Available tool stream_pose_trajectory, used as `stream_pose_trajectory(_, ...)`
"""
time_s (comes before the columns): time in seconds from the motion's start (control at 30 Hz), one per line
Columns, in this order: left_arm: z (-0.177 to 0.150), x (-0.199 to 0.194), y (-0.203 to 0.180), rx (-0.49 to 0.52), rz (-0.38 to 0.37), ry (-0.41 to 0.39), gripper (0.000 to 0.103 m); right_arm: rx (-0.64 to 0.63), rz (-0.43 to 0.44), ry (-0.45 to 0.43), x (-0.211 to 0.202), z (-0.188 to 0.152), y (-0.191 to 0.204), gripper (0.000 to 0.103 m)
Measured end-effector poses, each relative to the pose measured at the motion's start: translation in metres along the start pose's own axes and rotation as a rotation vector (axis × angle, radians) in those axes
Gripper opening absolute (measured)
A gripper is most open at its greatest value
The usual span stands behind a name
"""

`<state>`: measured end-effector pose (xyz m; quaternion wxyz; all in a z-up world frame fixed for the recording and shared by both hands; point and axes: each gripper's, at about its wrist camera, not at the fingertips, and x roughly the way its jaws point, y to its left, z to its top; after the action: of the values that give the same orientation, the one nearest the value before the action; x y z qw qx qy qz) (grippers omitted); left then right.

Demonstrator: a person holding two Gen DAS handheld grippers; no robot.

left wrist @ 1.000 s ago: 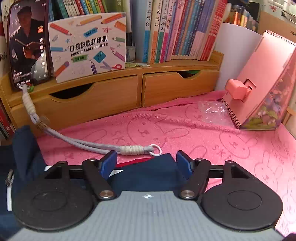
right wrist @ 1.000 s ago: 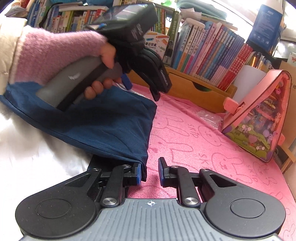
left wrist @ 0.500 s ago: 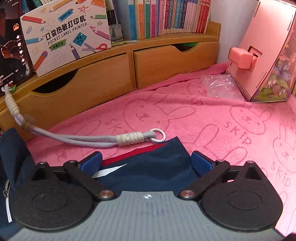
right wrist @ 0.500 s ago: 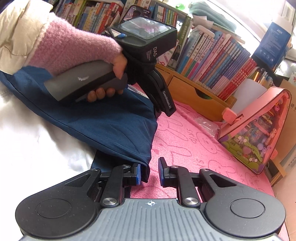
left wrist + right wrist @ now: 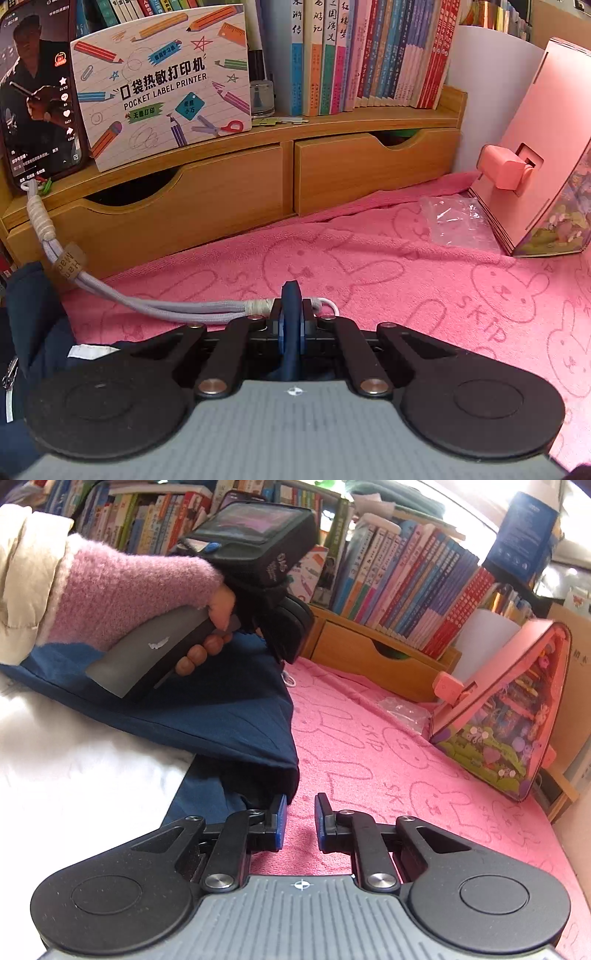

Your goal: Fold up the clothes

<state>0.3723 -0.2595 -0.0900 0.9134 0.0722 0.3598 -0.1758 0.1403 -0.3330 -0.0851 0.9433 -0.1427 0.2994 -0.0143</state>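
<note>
Folding looked partway: left hand-held gripper (image 5: 291, 325) was clamped on the navy garment (image 5: 229, 716), right hand-held gripper (image 5: 298, 821) apart beside its corner, cloth not flat.

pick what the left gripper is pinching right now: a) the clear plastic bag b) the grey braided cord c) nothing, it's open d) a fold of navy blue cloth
d: in the left wrist view the left gripper is closed on a ridge of the navy garment, while the grey cord lies just beyond it on the pink towel.
</note>
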Motion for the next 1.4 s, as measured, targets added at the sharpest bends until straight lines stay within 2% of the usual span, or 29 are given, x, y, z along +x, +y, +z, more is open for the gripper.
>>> stream_pose_trajectory(0.13, 0.01, 0.009, 0.008, -0.06, -0.009, 0.051, 0.018, 0.08, 0.046, 0.021, 0.003, 0.0, -0.014, 0.013)
stream_pose_trajectory(0.17, 0.011, 0.004, 0.013, -0.084, -0.026, 0.05, 0.025, 0.084, 0.048, 0.021, 0.003, -0.001, -0.015, 0.014)
stream_pose_trajectory(0.27, 0.011, -0.027, 0.028, -0.107, -0.06, -0.006, 0.038, 0.1, 0.07, 0.0, 0.0, -0.002, -0.017, 0.016)
stream_pose_trajectory(0.3, 0.006, -0.041, 0.034, -0.097, -0.047, -0.026, 0.043, 0.113, 0.088, -0.014, -0.003, -0.003, -0.019, 0.016)
stream_pose_trajectory(0.37, -0.008, -0.073, 0.051, -0.068, -0.016, -0.079, 0.065, 0.138, 0.123, -0.044, -0.007, -0.005, -0.024, 0.02)
stream_pose_trajectory(0.5, -0.063, -0.137, 0.1, -0.034, 0.131, -0.163, 0.073, 0.144, 0.147, -0.06, -0.013, -0.005, -0.024, 0.037)
stream_pose_trajectory(0.6, -0.109, -0.172, 0.142, -0.065, 0.321, -0.178, 0.076, 0.087, 0.132, -0.043, -0.011, -0.003, -0.013, 0.041)
stream_pose_trajectory(0.67, -0.133, -0.186, 0.171, -0.12, 0.457, -0.161, 0.086, 0.045, 0.116, -0.037, -0.009, -0.002, -0.005, 0.044)
stream_pose_trajectory(0.7, -0.14, -0.192, 0.184, -0.164, 0.5, -0.14, 0.089, 0.024, 0.107, -0.035, -0.008, -0.002, -0.001, 0.046)
stream_pose_trajectory(0.73, -0.146, -0.196, 0.197, -0.21, 0.529, -0.121, 0.089, 0.003, 0.099, -0.032, -0.007, -0.001, 0.004, 0.047)
stream_pose_trajectory(0.87, -0.155, -0.2, 0.226, -0.364, 0.488, -0.107, 0.096, -0.064, 0.042, -0.041, -0.006, -0.005, 0.019, 0.051)
stream_pose_trajectory(0.97, -0.154, -0.19, 0.231, -0.413, 0.503, -0.091, 0.098, -0.089, 0.024, -0.045, -0.008, -0.006, 0.023, 0.054)
stream_pose_trajectory(1.03, -0.158, -0.183, 0.23, -0.411, 0.498, -0.078, 0.098, -0.105, 0.014, -0.048, -0.009, -0.006, 0.026, 0.055)
stream_pose_trajectory(1.1, -0.165, -0.178, 0.229, -0.402, 0.482, -0.072, 0.083, -0.121, 0.004, -0.051, -0.01, -0.007, 0.028, 0.055)
stream_pose_trajectory(1.13, -0.165, -0.18, 0.227, -0.394, 0.465, -0.09, 0.062, -0.126, 0.006, -0.051, -0.011, -0.007, 0.029, 0.055)
stream_pose_trajectory(1.17, -0.165, -0.183, 0.225, -0.377, 0.468, -0.099, 0.057, -0.113, 0.034, -0.05, -0.015, -0.005, 0.026, 0.055)
stream_pose_trajectory(1.23, -0.164, -0.189, 0.22, -0.323, 0.488, -0.116, 0.057, -0.043, 0.132, -0.059, -0.03, 0.003, 0.011, 0.055)
stream_pose_trajectory(1.3, -0.165, -0.187, 0.222, -0.273, 0.481, -0.1, 0.057, 0.046, 0.224, -0.075, -0.038, 0.017, -0.004, 0.058)
stream_pose_trajectory(1.33, -0.165, -0.186, 0.225, -0.268, 0.467, -0.088, 0.059, 0.076, 0.248, -0.085, -0.036, 0.029, -0.004, 0.059)
stream_pose_trajectory(1.4, -0.166, -0.185, 0.234, -0.329, 0.423, -0.077, 0.062, 0.137, 0.297, -0.106, -0.032, 0.053, -0.005, 0.059)
